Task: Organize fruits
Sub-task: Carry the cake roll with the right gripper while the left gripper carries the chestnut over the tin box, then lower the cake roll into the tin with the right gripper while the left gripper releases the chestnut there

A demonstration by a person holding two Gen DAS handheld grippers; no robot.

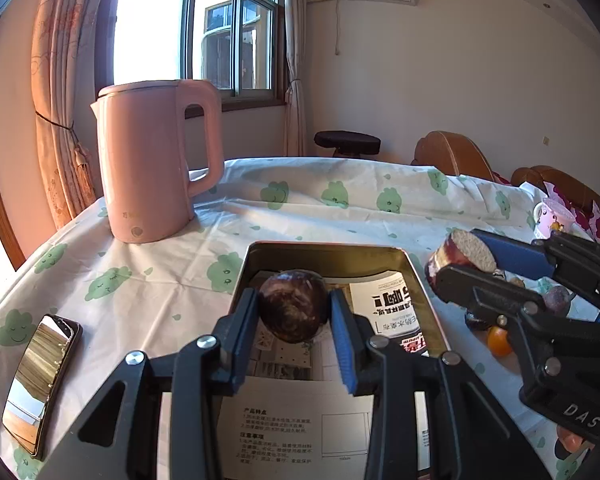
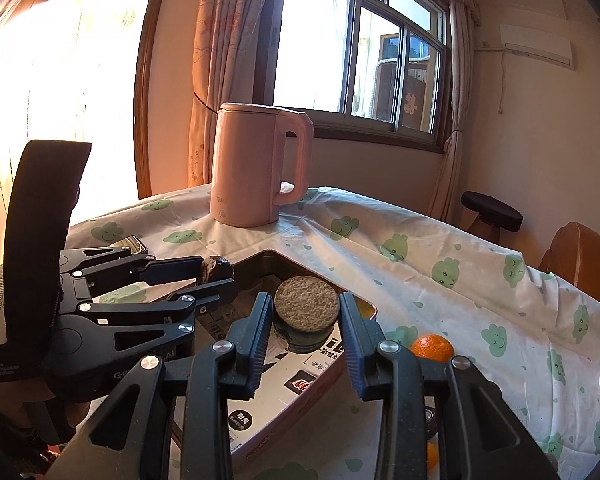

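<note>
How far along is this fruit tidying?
Nothing looks dropped into the tin yet; only papers show there. In hand: the left gripper holds a dark fruit, the right gripper a cut piece, both over it. The orange waits on the cloth.

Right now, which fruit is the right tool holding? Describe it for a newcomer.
Start at the pink kettle, then drop to the metal tin before it. Over the tin, the right tool grips a dark half fruit; unlike the orange, its cut face is flat and tan.
</note>
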